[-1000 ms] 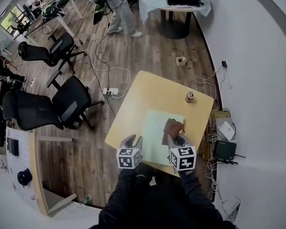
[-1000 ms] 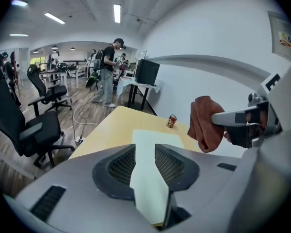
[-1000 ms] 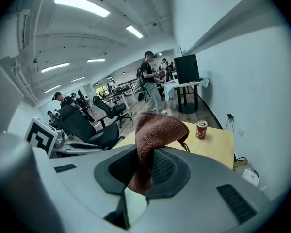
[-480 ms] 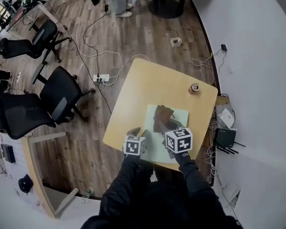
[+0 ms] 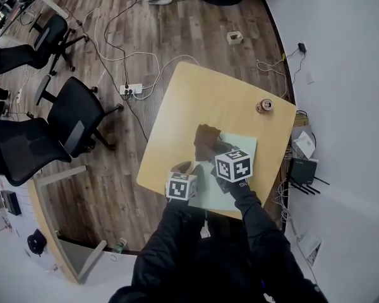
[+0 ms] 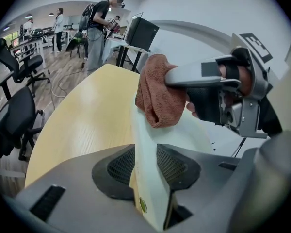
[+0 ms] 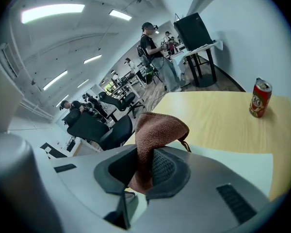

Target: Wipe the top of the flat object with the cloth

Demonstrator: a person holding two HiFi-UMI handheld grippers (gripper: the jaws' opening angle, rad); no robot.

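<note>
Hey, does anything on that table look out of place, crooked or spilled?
Nothing spilled or damaged. The one oddity: the brown cloth, gripped in the right gripper, is bunched up and reaches past the far-left corner of the green board instead of lying flat on it. The can stands upright.

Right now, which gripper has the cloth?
The right gripper, shut on the brown cloth; the left gripper, jaws opening, straddles only the edge of the pale board.

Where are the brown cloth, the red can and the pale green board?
brown cloth (image 7: 157, 127): right gripper view, top fold.
red can (image 7: 260, 98): right gripper view, side.
pale green board (image 7: 237, 161): right gripper view, bare top.
</note>
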